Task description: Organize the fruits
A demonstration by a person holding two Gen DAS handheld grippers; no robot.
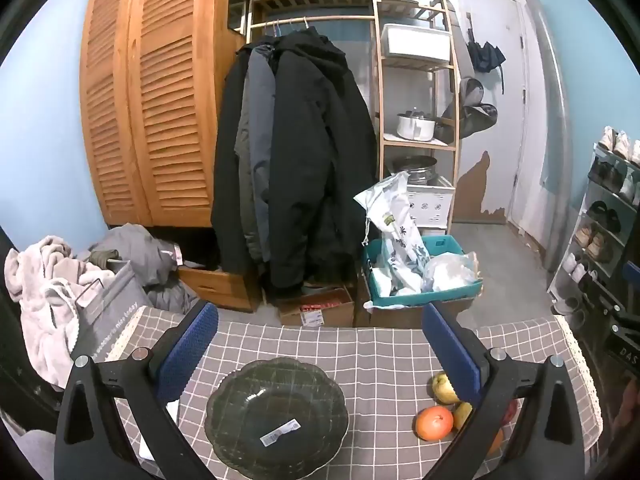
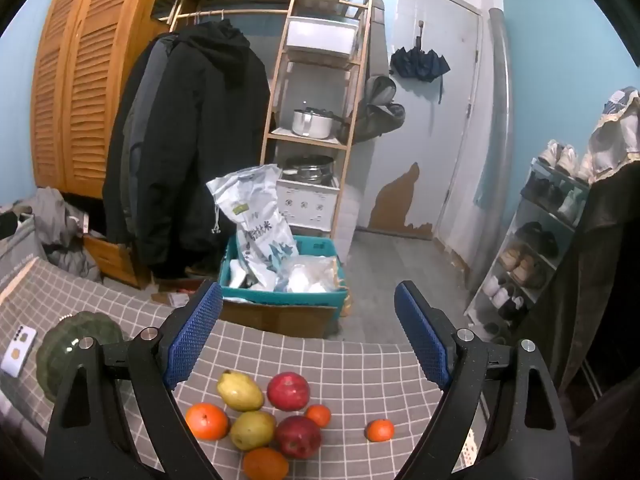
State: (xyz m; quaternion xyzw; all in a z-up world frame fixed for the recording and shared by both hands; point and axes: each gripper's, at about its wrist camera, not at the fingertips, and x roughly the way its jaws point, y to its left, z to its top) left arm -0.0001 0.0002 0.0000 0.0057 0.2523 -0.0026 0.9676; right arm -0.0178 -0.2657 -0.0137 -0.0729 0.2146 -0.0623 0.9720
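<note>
A dark green scalloped glass plate (image 1: 276, 416) with a barcode sticker lies on the grey checked tablecloth, below my open left gripper (image 1: 320, 340), which hovers above it with nothing between its blue pads. The right wrist view has fruit in a cluster: two yellow-green pears (image 2: 240, 390), two red apples (image 2: 289, 392), a large orange (image 2: 207, 421), another orange (image 2: 265, 463) and a small tangerine (image 2: 319, 415). One tangerine (image 2: 380, 430) lies apart to the right. My right gripper (image 2: 308, 332) stands open above the cluster, holding nothing. The plate (image 2: 76, 344) shows at its left.
A white phone (image 2: 18, 350) lies left of the plate. Beyond the table's far edge stand a teal crate (image 1: 424, 276) of bags on a cardboard box, hanging coats (image 1: 296, 168), a wooden shelf (image 1: 416, 80) and a shoe rack (image 2: 532, 248).
</note>
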